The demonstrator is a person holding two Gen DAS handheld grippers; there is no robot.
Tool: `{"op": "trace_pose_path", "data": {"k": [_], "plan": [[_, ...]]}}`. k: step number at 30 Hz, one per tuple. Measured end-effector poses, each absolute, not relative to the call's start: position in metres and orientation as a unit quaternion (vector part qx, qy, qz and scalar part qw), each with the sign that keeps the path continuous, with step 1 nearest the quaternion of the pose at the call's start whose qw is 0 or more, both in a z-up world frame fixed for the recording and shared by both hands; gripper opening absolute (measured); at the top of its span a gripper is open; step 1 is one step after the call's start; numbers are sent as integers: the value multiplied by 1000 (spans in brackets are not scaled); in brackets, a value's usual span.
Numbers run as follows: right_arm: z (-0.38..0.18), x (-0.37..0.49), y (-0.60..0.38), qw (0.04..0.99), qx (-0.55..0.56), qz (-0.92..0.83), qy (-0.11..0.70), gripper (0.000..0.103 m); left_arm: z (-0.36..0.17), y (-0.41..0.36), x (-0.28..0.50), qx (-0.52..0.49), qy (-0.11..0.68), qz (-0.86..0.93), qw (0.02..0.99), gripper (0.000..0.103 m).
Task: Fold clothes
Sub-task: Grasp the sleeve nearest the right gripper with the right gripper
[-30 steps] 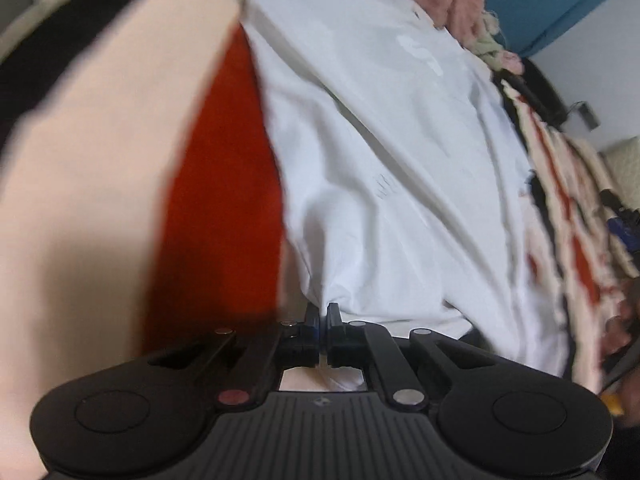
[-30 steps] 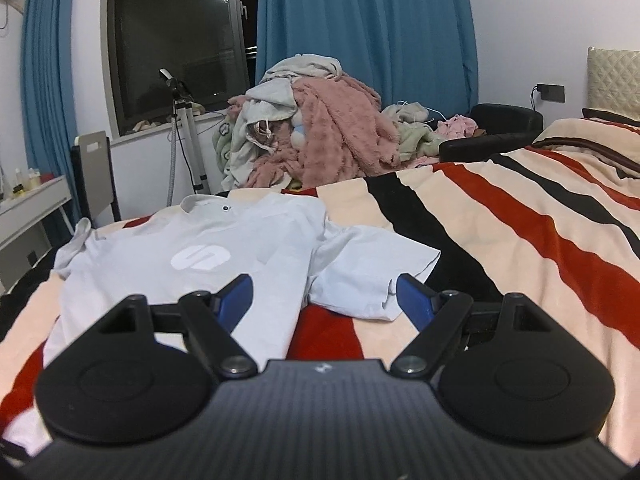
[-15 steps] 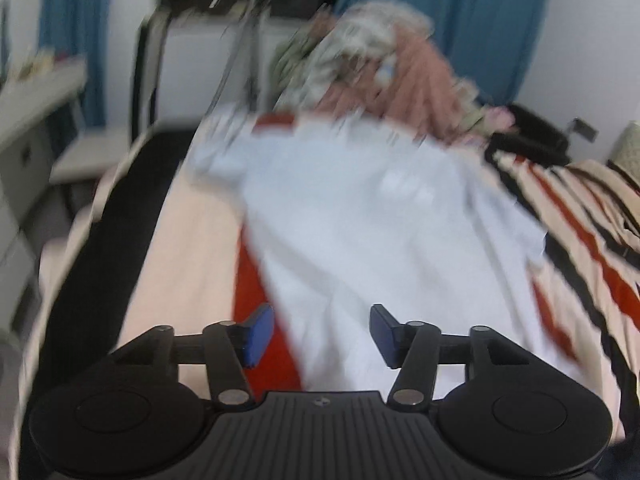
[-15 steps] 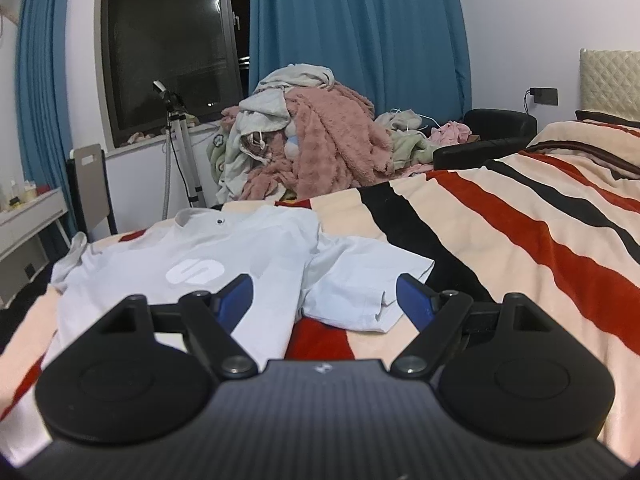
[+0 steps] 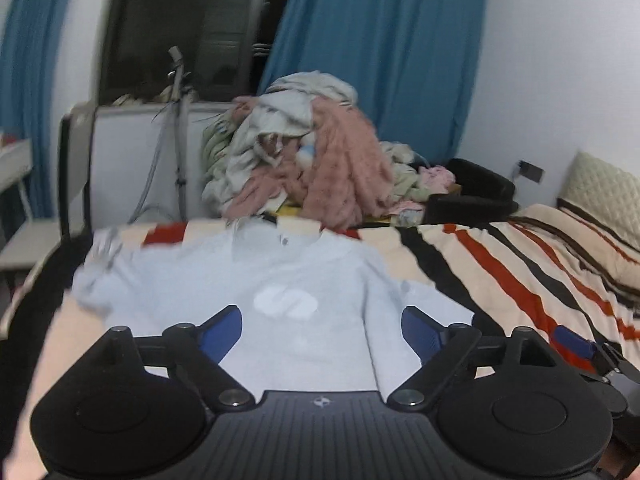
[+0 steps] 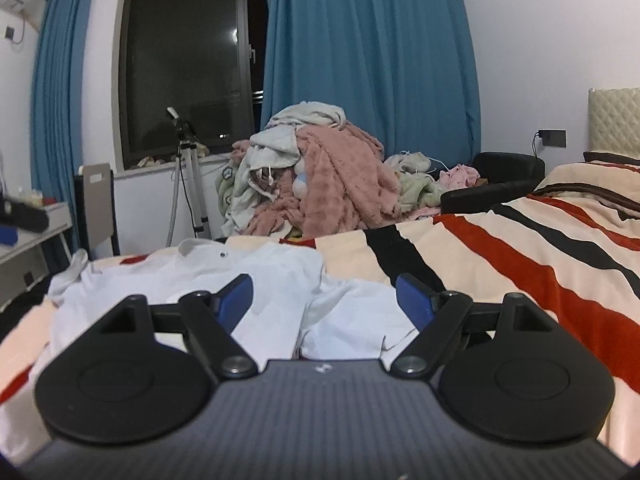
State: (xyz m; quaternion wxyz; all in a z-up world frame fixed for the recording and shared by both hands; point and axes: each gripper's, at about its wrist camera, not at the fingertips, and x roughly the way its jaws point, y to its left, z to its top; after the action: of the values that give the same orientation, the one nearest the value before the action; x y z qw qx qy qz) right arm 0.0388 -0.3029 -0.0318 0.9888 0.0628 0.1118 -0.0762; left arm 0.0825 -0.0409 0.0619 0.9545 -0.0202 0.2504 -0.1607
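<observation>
Pale blue short-sleeved T-shirt point(image 5: 224, 300) lies spread out on the bed, both grippers released above it.

The T-shirt, with a white rounded logo point(image 5: 286, 301) on its chest, lies front up on the cream blanket with red and black stripes point(image 5: 500, 276), collar toward the far edge of the bed and one sleeve stretched toward the striped side. The left gripper point(image 5: 322, 330) has just been opening its jaws; they stand wide, nothing between the blue pads, the shirt below and beyond them. The right gripper point(image 6: 324, 300) hangs low over the near part of the shirt, jaws wide apart and empty. Behind the bed rises a heap of pink and pale clothes point(image 6: 320, 176), before blue curtains point(image 6: 368, 52) and a dark window point(image 6: 188, 56).
</observation>
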Motion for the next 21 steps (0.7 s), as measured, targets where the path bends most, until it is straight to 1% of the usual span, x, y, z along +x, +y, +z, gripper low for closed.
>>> {"op": "trace_pose_path", "data": {"k": [3,5,7,10,15,17,20,21], "plan": [[-37,42,-304,986,84,-69,126,80,33,-31,74,-4,258,-145,955,90],[-40,47,-304,984,93,-68,139,80,23,-26,65,18,244,-140,959,100],[-43,50,-300,982,85,-75,148,79,19,-21,58,38,239,-131,961,100],[-46,52,-296,982,73,-82,156,79,19,-14,49,30,232,-139,962,103],[-49,57,-304,980,83,-73,163,79,18,-13,44,36,255,-130,958,103],[-57,73,-324,974,116,-81,178,78,19,-11,48,15,271,-132,953,103],[-83,111,-370,946,197,-111,233,70,22,-4,51,-13,280,-131,951,103],[-95,123,-386,934,224,-121,250,69,23,-4,52,-13,280,-126,952,103]]}}
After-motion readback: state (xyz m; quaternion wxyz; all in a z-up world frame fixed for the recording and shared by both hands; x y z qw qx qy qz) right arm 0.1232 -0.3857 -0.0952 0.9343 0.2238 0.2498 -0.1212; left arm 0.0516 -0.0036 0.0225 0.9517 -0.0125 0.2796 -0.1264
